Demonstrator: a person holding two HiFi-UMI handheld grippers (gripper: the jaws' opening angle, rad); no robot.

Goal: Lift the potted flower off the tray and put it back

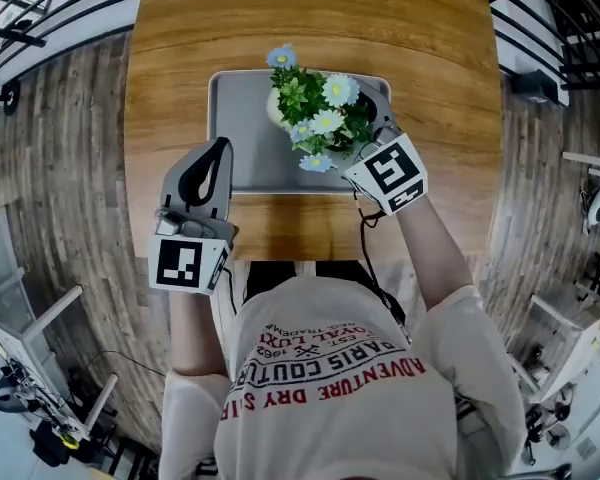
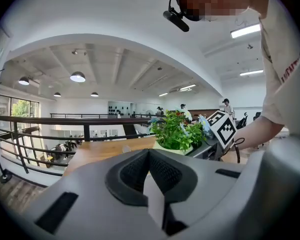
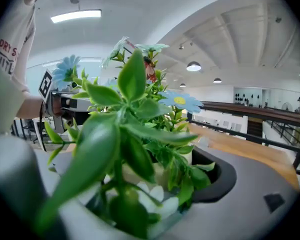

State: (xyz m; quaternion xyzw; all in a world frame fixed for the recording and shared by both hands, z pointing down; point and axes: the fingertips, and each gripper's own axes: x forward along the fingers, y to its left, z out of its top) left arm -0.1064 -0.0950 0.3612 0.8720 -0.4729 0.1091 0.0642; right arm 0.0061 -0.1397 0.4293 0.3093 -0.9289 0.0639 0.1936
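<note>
**Right gripper [image 1: 365,138] jaws clamped the flower [image 1: 315,108] pot at the tray's [image 1: 240,128] right side.**
Left gripper [image 1: 218,153] jaws were closed and empty beside the tray. Foliage crowded the grasp, so an off-centre hold could tilt or drop the pot.

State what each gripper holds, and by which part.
The right gripper grips the potted flower by its cream pot; the left gripper is shut and empty.
</note>
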